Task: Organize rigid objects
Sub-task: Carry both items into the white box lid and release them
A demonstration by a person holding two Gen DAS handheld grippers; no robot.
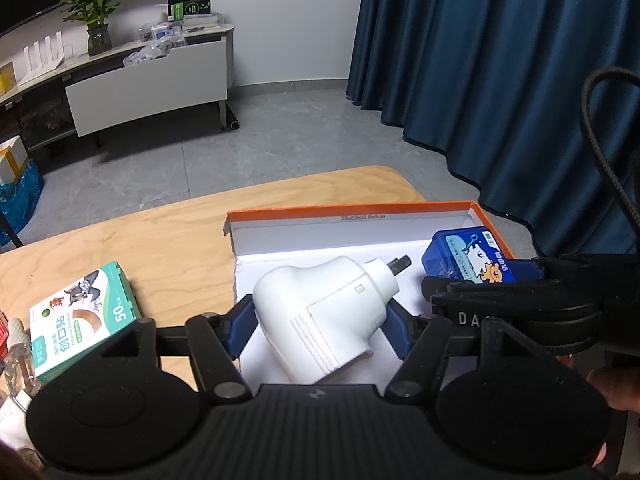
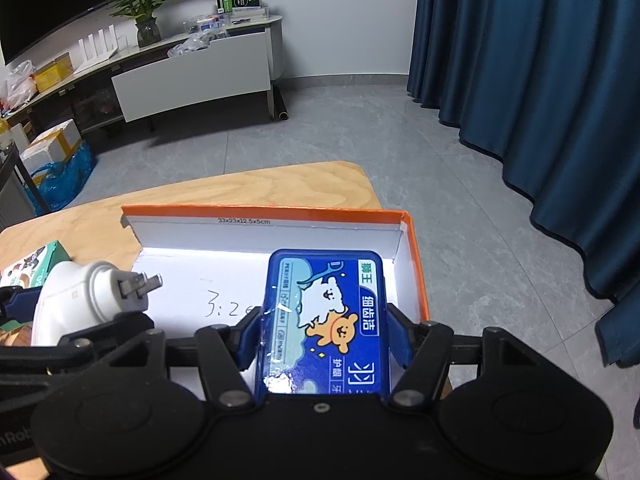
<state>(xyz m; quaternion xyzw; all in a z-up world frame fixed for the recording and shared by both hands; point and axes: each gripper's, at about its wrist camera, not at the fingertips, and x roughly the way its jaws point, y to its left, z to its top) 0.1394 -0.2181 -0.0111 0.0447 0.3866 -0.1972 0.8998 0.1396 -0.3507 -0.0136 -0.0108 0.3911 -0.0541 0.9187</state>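
Observation:
An open orange box with a white inside (image 1: 320,220) (image 2: 416,264) sits on the wooden table. My left gripper (image 1: 320,324) is shut on a white wall plug adapter (image 1: 320,316), whose dark prongs point toward the box's far wall. That adapter (image 2: 80,300) shows at the left of the right wrist view. My right gripper (image 2: 324,336) is shut on a blue plastic case with a cartoon bear label (image 2: 324,316), held over the right half of the box. The same blue case (image 1: 468,256) appears at the right in the left wrist view.
A green and white plaster box (image 1: 84,316) lies on the table (image 1: 160,236) left of the orange box, with a small clear bottle (image 1: 18,356) beside it. Blue curtains (image 2: 540,80) hang to the right. A low white cabinet (image 2: 192,72) stands far back.

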